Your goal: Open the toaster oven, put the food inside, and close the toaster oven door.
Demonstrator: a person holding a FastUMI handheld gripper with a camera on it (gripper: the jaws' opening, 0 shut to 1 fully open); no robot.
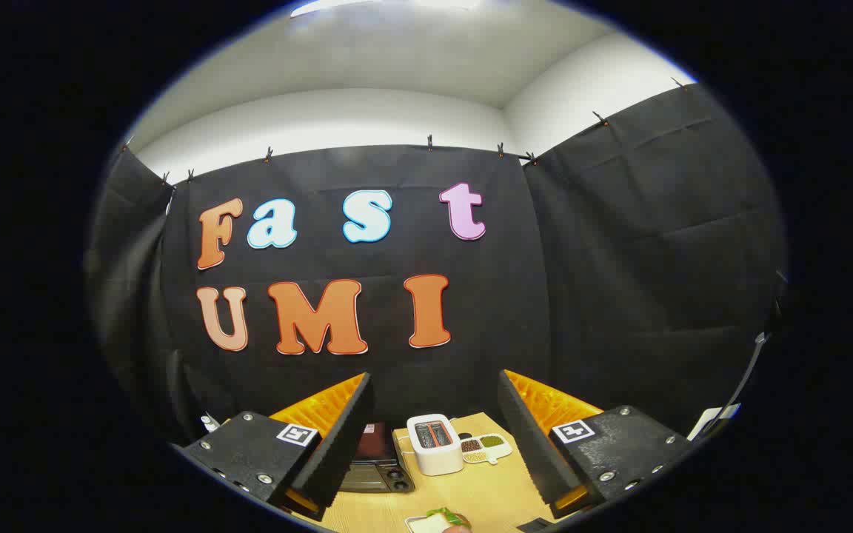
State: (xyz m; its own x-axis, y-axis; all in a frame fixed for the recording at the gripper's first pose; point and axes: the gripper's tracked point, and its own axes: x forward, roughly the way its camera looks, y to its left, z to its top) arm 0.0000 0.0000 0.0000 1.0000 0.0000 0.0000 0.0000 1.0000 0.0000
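Gripper (437, 444) fingers stand wide apart at the bottom of the frame, holding nothing; neither finger touches any object. Each finger body carries one square marker, two markers in total.

One wooden table (486, 492) fills the gap between the fingers at bottom centre. Its bare surface runs from the appliances toward the lower edge of the frame, and open tabletop lies between the toaster and the plate.

One toaster oven (376, 463) sits at the far left of the visible table, just beside the inner edge of the left finger, which hides part of it. It is a dark, low box with a reddish top panel and two round knobs at its lower right corner. Whether the door is open or closed cannot be told from this angle.

One white toaster (435, 443) stands upright just right of the oven, close to it, with two slots in its top.

One small white dish (487, 447) lies just right of the toaster. It has three compartments holding brown, green and pale contents.

One white plate (430, 523) sits at the lower edge of the frame, well apart from the appliances, with one food item (447, 515), green on top, lying on it. The frame edge cuts off part of the plate.
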